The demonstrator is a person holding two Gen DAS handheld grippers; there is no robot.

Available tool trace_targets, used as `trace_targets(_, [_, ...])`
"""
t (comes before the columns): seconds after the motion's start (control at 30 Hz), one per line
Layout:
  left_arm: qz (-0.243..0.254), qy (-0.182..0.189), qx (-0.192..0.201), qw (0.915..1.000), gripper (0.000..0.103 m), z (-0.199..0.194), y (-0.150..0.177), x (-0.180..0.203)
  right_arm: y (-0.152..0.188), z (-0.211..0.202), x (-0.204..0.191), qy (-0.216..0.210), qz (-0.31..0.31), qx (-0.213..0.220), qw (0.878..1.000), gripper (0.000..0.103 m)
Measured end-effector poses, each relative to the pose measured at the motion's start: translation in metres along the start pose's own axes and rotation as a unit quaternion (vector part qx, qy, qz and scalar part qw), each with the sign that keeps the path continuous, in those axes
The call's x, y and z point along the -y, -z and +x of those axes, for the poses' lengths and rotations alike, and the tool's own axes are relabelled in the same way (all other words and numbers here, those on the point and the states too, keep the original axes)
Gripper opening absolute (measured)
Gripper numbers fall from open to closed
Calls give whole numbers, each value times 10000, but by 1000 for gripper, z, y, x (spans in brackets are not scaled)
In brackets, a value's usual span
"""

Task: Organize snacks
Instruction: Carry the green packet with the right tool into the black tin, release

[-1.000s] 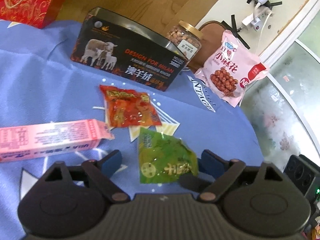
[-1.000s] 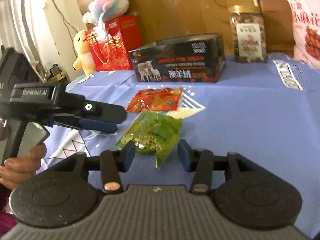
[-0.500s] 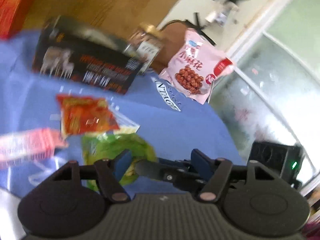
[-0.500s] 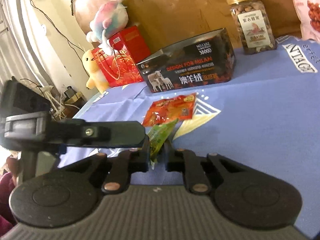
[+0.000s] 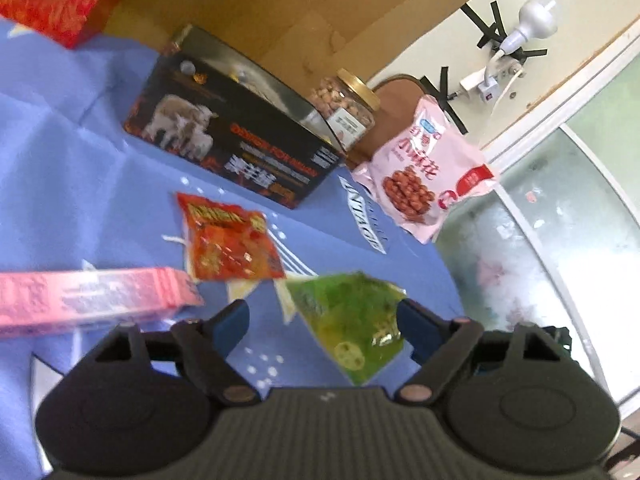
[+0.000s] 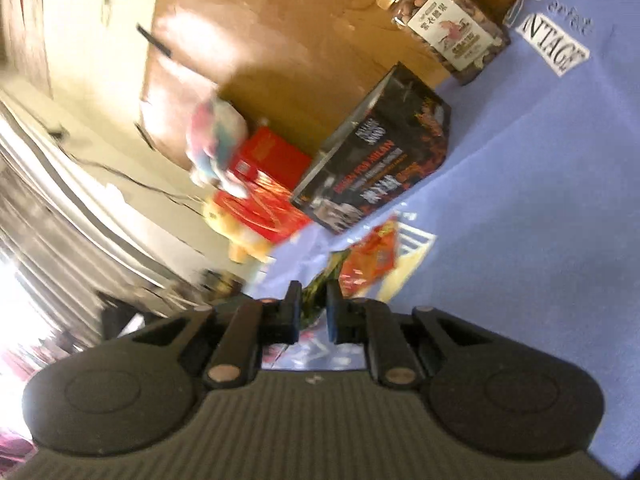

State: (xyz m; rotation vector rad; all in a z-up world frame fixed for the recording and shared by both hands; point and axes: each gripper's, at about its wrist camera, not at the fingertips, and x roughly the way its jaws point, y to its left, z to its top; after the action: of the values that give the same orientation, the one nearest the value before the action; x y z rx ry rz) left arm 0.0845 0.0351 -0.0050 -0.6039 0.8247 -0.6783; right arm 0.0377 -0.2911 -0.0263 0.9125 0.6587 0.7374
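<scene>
- Left wrist view: the left gripper (image 5: pixel 322 322) stands open near the bottom of the frame. Its jaws have just been widening again after a brief narrowing. The green packet (image 5: pixel 352 320) hangs tilted between them, close against the right-hand finger (image 5: pixel 416 322), though no pad seems to press it; it looks lifted off the blue cloth (image 5: pixel 80 168), probably because the other tool carries it. The red packet (image 5: pixel 230 242) lies flat at centre left, the pink box (image 5: pixel 92 300) at the left edge, the black box (image 5: pixel 236 148) above.
- Against the frame a second ago: the green packet lay flat on the cloth; now it is raised and skewed.
- Right wrist view: the right gripper (image 6: pixel 313 312) is clamped on the green packet (image 6: pixel 316 292), held edge-on between narrow jaws, likely to carry it toward the black box (image 6: pixel 380 164). The scene is rolled steeply; a second ago it sat level, jaws wide around the packet.
</scene>
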Motion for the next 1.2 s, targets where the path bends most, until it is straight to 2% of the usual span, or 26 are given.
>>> trace_targets(0.03, [17,55,-53,10000,65,2,0,2,-1,1,-2,-84,31,-12,10000,15])
trace_targets(0.1, [128,186,-168,9996,49,8,-3,10,-5,8,-9,-14,-115,-38,9999,15])
trace_targets(0.13, [202,94,-132,9997,48,8,-5,14,-7,11,-14,98,-278,-37,9996,15])
trace_targets(0.27, [600,-196,154,9979,46,2,-29,26,-25,30,-35,286,-826,-1,9962,15])
trace_targets(0.33, [750,-313,299,9962,46,1,-44,30,-36,44,-51,471,-1280,103,9906,15])
trace_targets(0.5, [958,-729,502,9915,45,24,-95,34,-60,89,-79,1276,-2477,489,9592,15])
trace_targets(0.63, [997,-1165,674,9859,44,44,-128,27,-77,131,-77,1693,-2808,531,9432,16])
trace_targets(0.73, [838,-1553,860,9806,46,53,-145,12,-83,160,-69,1842,-2928,330,9377,23])
trace_targets(0.8, [593,-1693,909,9796,46,54,-153,2,-81,174,-69,2065,-3180,300,9248,37])
trace_targets(0.87, [501,-1688,967,9796,50,50,-154,-2,-78,177,-72,2322,-3364,528,9111,39])
trace_targets(0.93, [595,-1684,1064,9781,56,42,-149,0,-77,169,-74,2260,-3243,736,9156,42])
trace_targets(1.0, [705,-1667,1124,9770,56,30,-140,3,-72,154,-75,2163,-3137,862,9205,42])
trace_targets(1.07, [680,-1519,1115,9797,56,16,-131,3,-61,138,-77,2089,-3129,881,9223,42])
trace_targets(1.13, [649,-1418,1128,9813,56,-1,-119,1,-46,124,-77,1925,-3051,694,9301,42])
trace_targets(1.2, [581,-1352,1163,9822,56,-20,-99,-4,-30,120,-72,1645,-2908,197,9423,44])
